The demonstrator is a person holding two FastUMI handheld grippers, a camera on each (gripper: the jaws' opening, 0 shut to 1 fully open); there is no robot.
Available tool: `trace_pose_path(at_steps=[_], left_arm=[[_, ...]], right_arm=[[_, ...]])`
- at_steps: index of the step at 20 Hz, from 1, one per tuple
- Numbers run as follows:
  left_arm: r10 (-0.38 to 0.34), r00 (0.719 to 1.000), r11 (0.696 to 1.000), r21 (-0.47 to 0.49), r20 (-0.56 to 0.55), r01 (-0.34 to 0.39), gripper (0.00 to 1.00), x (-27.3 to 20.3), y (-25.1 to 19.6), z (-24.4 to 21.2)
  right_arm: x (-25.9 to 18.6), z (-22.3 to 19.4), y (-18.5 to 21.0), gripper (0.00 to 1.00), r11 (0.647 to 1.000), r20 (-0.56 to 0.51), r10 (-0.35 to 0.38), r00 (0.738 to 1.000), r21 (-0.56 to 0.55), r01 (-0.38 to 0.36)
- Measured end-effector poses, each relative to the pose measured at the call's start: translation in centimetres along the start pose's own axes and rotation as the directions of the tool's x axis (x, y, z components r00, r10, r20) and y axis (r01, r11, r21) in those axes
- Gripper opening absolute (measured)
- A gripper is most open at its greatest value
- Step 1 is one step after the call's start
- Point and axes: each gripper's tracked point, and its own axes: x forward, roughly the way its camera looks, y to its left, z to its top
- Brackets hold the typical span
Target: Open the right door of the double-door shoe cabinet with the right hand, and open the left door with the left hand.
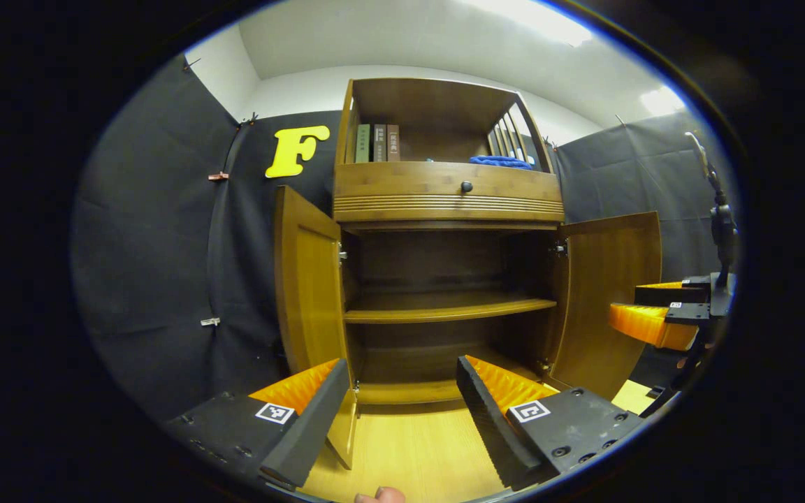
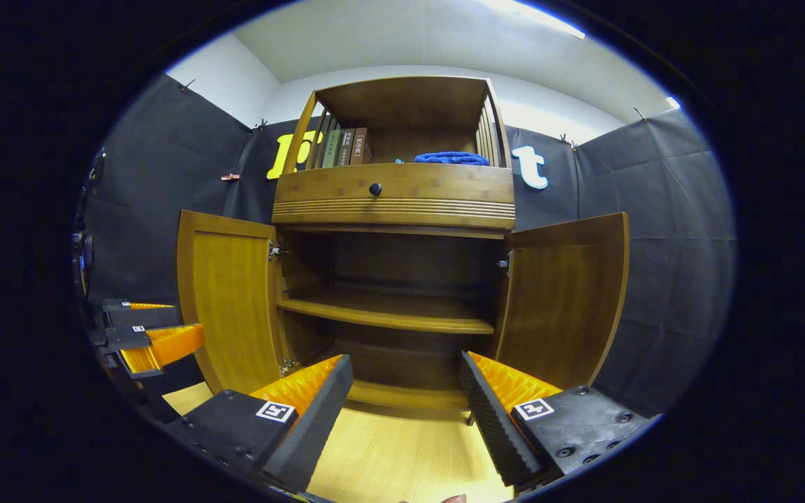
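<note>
Glossy wooden shoe cabinet (image 1: 444,202), matt wood-grain floor (image 1: 409,454)

Items we cannot fully make out:

- Books (image 1: 374,142) on the shoe cabinet's top shelf: three spines, lettering too small for us to tell apart.
- Blue cloth (image 1: 502,161): we see its upper edge above the drawer front (image 1: 444,187); the rest lies hidden behind it.
- Lower compartment (image 2: 402,269): its back is in deep shadow, and we cannot tell what stands against the rear panel.
- Right tool (image 1: 654,314), in the left gripper view: partly cut by the picture's rim, its body and the holding hand hidden.
- Left tool (image 2: 151,335), in the right gripper view: likewise cut at the rim.
- Fingertip (image 1: 381,495) at the bottom edge: the remainder is out of frame.
</note>
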Motion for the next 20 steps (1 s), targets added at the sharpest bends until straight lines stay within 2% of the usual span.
trace_pose_path(at_steps=[10,12,13,15,17,20], left_arm=[[-0.051,0.998,0.999,-0.011,0.024,0.052,0.96,0.2,-5.8,1.8],[-0.047,0.998,0.999,0.003,0.030,0.047,0.96,0.0,-6.3,2.1],[-0.054,0.998,0.999,0.001,0.046,0.054,0.95,-0.2,-6.8,2.5],[-0.059,0.996,0.998,-0.009,0.061,0.059,0.95,-0.2,-7.6,2.9],[-0.057,0.997,0.998,-0.012,0.060,0.057,0.95,-0.3,-7.8,2.9],[-0.064,0.996,0.998,0.000,0.054,0.064,0.95,-0.1,-8.2,2.9]], right_arm=[[-1.5,0.8,-3.7,0.98,1.000,0.012,-0.018,1.000,-0.004,0.018],[-1.5,-0.3,-4.1,0.96,1.000,-0.001,-0.017,1.000,0.008,0.017],[-1.9,-0.2,-4.1,0.98,1.000,0.005,-0.013,1.000,0.017,0.013],[-1.9,-0.3,-4.7,0.95,1.000,0.004,-0.017,1.000,0.006,0.017],[-2.1,-0.1,-5.0,0.98,1.000,0.009,-0.018,1.000,0.000,0.018],[-2.1,0.4,-5.7,0.96,0.999,0.024,-0.035,0.999,0.009,0.035]])
